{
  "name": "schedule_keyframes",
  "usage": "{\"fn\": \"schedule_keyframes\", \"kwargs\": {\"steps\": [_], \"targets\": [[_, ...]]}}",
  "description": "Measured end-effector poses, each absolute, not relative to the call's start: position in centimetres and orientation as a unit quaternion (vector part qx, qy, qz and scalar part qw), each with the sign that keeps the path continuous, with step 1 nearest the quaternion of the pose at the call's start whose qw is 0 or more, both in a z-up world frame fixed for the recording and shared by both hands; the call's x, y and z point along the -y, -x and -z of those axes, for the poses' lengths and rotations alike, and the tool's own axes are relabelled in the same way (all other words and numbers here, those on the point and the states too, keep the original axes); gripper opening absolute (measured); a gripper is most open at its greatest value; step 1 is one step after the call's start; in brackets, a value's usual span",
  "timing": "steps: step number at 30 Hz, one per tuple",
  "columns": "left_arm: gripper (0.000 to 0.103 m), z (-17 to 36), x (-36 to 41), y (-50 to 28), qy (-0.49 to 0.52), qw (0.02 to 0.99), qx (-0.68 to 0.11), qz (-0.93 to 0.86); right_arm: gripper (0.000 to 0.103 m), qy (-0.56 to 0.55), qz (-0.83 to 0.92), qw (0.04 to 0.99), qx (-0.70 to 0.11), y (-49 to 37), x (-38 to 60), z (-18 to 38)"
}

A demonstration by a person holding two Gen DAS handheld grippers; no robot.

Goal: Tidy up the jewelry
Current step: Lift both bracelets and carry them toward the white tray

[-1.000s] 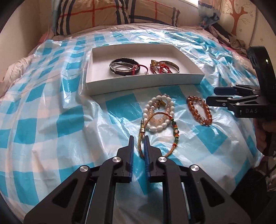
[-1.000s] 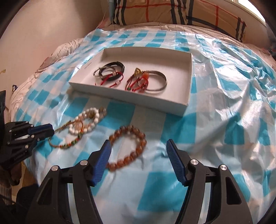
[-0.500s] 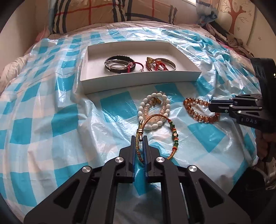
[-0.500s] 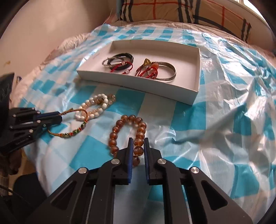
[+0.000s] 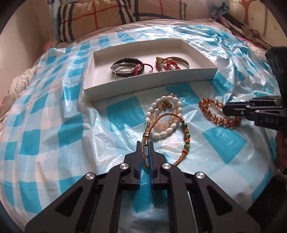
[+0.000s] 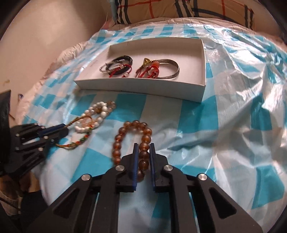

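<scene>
Amber bead bracelet point(image 6: 143, 141) pinched by right tool point(image 6: 143, 146), held low

Ahead of both tongs the near wall of the white box point(image 5: 150, 84) bars a low, straight path. Right of the right tongs point(image 6: 143, 157) the plastic-covered bed point(image 6: 233, 143) lies open. Between the two tongs sits the white bead bracelet point(image 5: 166, 116)

Bed covered with a crinkled blue-and-white checked plastic sheet point(image 5: 59, 136). Plaid pillow point(image 5: 100, 16) at the head, against the wall. Heap of dark clothes point(image 5: 251, 32) at far right, cushion with a tree print point(image 5: 251, 10) behind it.
</scene>
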State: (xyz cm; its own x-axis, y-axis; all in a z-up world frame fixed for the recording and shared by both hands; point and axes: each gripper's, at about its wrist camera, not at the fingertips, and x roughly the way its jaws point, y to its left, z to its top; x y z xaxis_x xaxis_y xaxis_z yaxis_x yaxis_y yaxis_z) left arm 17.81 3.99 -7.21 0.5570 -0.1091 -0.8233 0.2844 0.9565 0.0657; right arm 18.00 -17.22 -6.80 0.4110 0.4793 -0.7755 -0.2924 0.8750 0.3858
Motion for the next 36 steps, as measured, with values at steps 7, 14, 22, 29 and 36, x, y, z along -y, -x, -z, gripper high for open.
{"fn": "schedule_keyframes", "kwargs": {"steps": [7, 14, 22, 29, 36], "targets": [[0.007, 4.1, -3.6, -15.0, -0.085, 0.897, -0.423, 0.097, 0.012, -0.239, -0.281, 0.814, -0.448, -14.4, 19.8, 4.2], [0.007, 0.6, -3.3, -12.5, -0.070, 0.916, -0.386, 0.087, 0.012, -0.245, -0.296, 0.830, -0.404, -10.8, 19.6, 0.8], [0.007, -2.7, -2.9, -9.8, -0.059, 0.930, -0.352, 0.091, 0.012, -0.228, -0.291, 0.859, -0.353, -7.3, 19.6, -2.7], [0.007, -5.3, -3.2, -7.9, -0.041, 0.940, -0.324, 0.095, 0.012, -0.237, -0.291, 0.867, -0.327, -5.6, 20.3, -4.8], [0.007, -6.5, -3.0, -6.8, -0.040, 0.944, -0.313, 0.095, 0.012, -0.231, -0.292, 0.878, -0.302, -4.5, 20.2, -6.5]]}}
